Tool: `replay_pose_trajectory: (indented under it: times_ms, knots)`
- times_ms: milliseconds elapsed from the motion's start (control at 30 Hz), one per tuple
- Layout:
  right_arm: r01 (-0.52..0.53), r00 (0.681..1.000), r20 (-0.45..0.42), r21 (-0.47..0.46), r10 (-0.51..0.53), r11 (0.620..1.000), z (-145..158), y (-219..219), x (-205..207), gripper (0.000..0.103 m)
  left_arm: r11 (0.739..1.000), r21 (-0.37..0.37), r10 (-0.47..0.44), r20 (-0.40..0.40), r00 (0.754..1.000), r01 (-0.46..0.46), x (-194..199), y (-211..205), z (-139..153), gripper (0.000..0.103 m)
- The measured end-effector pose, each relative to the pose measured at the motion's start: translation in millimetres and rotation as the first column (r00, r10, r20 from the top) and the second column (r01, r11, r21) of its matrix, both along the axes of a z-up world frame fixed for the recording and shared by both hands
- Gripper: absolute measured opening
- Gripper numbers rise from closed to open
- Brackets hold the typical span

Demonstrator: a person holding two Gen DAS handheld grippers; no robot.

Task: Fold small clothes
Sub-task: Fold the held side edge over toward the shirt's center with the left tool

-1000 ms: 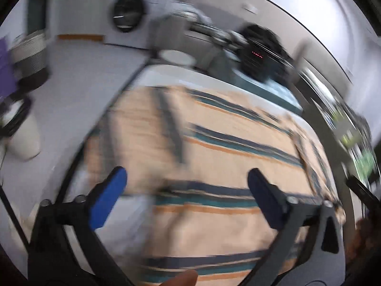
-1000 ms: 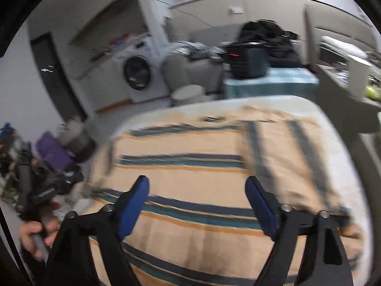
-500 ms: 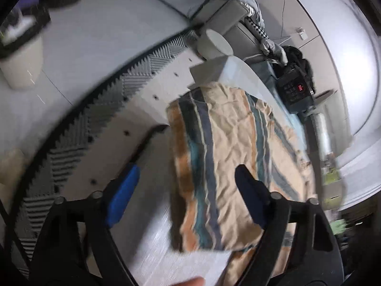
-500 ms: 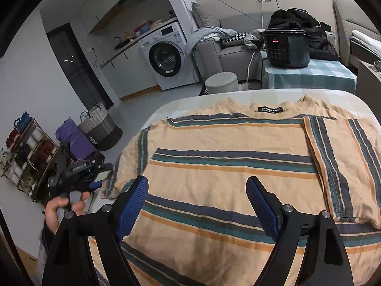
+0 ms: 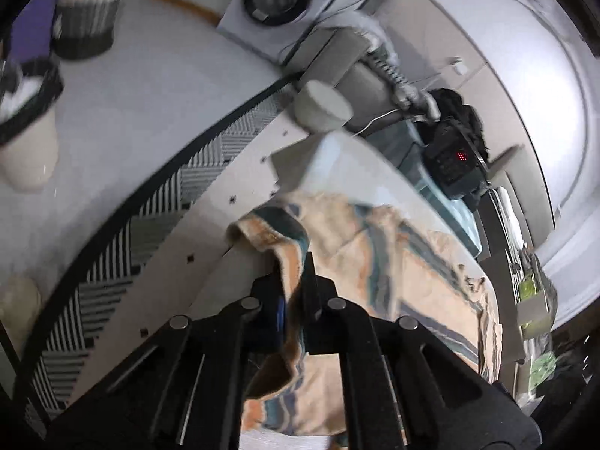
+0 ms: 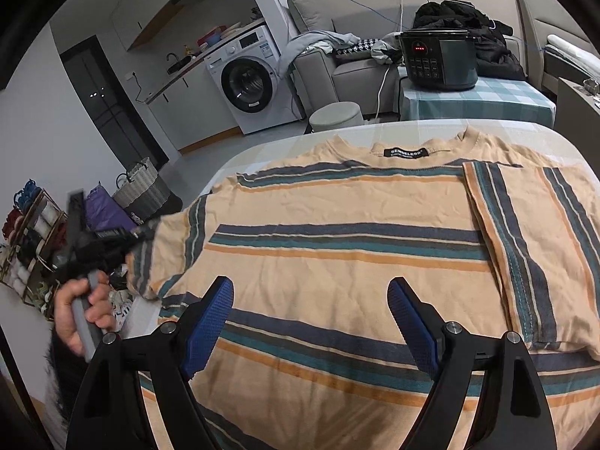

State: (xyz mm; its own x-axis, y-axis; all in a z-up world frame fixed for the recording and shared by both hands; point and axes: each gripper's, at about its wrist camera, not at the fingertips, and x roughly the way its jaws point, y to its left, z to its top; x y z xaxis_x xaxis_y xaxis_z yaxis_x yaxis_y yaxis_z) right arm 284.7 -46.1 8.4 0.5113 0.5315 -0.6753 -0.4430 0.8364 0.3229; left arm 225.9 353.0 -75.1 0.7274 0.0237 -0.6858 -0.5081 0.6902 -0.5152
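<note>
Table: a pale table [image 6: 393,127] carries the shirt; its far edge and far-left corner show bare.
Shirt: a peach striped T-shirt [image 6: 337,247] lies spread flat over most of the table, collar and black label at the far side; its right sleeve is folded inward over the body, its left sleeve hangs at the table's left edge.
Left gripper: the left gripper [image 5: 294,285] has its jaws pressed together, pinching the hem of the left sleeve; the cloth bunches up between them.
Right gripper: the right gripper [image 6: 309,322] hovers over the near part of the shirt, jaws spread wide, nothing between them.
Hand: a hand [image 6: 80,309] grips the left tool's handle at the near left.
Room: washing machine [image 6: 247,82] against the far-left wall, grey sofa [image 6: 352,71] beside it, a round stool [image 6: 335,116] just beyond the table, a dark cooker [image 6: 437,60] with red lights on a checked cloth.
Only in left view: a patterned rug [image 5: 157,202] on the floor beside the table, and the pinch on the sleeve up close.
Only in right view: the whole shirt laid out, and a woven basket [image 6: 144,191] and shelf rack [image 6: 30,240] at the left.
</note>
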Motion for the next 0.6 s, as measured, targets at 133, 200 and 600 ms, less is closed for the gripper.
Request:
replay_pose_trajectory:
  times_ms: [133, 200, 600]
  knots:
    - [0.004, 1.000, 0.000, 0.001, -0.004, 1.000, -0.9, -3.7, 2.0, 0.086, 0.989, 0.136, -0.068, 0.056, 0.996, 0.060, 15.2, -38.0, 53.6, 0.003]
    - [0.008, 1.000, 0.002, 0.005, -0.008, 1.000, -0.4, -5.6, 3.0, 0.086, 0.973, 0.197, -0.133, 0.068, 0.989, 0.117, 31.6, -68.9, 83.3, 0.003]
    - [0.086, 0.996, -0.008, -0.017, -0.086, 0.996, -2.9, -31.5, 10.4, 0.086, 0.838, 0.106, -0.533, -0.047, 0.845, 0.535, 93.5, -214.9, 77.3, 0.051]
